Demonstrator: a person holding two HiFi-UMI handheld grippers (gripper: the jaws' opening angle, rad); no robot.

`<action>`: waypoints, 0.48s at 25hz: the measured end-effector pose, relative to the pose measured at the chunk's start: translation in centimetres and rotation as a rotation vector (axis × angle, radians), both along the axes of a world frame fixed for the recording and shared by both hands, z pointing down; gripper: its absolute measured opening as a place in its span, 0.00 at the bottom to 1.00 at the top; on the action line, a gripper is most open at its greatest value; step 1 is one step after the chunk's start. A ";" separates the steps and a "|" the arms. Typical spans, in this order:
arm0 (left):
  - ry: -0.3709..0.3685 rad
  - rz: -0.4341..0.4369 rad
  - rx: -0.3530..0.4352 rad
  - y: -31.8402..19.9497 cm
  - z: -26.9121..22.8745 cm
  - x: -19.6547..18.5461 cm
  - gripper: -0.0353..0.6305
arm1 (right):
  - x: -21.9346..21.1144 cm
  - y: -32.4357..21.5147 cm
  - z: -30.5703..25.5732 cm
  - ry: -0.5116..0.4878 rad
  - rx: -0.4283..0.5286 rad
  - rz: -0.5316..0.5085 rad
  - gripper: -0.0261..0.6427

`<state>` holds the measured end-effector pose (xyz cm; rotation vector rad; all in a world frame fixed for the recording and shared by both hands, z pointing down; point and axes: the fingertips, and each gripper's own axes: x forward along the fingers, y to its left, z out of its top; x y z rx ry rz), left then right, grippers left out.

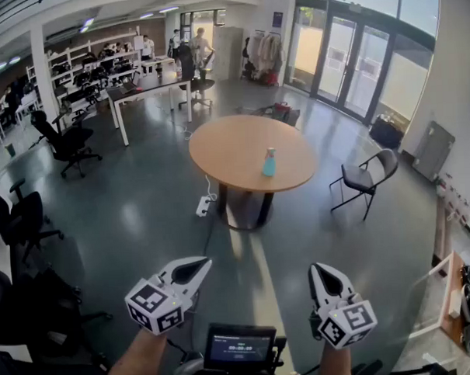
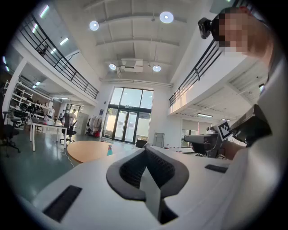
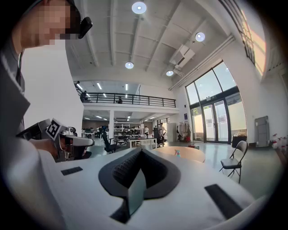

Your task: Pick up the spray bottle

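Left claw (image 1: 201, 263), right claw (image 1: 317, 270) closed; teal spray bottle (image 1: 269, 164) stands upright.

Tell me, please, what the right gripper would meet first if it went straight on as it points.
Nothing close: the right gripper faces open floor, then probably the round table's left edge, with the spray bottle slightly right; depth is unclear.
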<state>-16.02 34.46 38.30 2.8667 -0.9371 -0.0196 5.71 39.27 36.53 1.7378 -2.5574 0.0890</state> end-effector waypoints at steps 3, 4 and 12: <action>-0.006 0.000 0.007 0.3 0.0 -0.1 0.05 | -0.6 0.5 -0.4 -0.023 0.004 -0.006 0.04; -0.006 -0.002 0.007 0.3 0.0 -0.2 0.05 | -0.7 0.6 -0.5 -0.035 0.007 -0.012 0.04; -0.017 -0.001 0.006 0.3 0.4 -0.6 0.05 | -0.7 0.7 -0.7 -0.049 0.007 0.017 0.04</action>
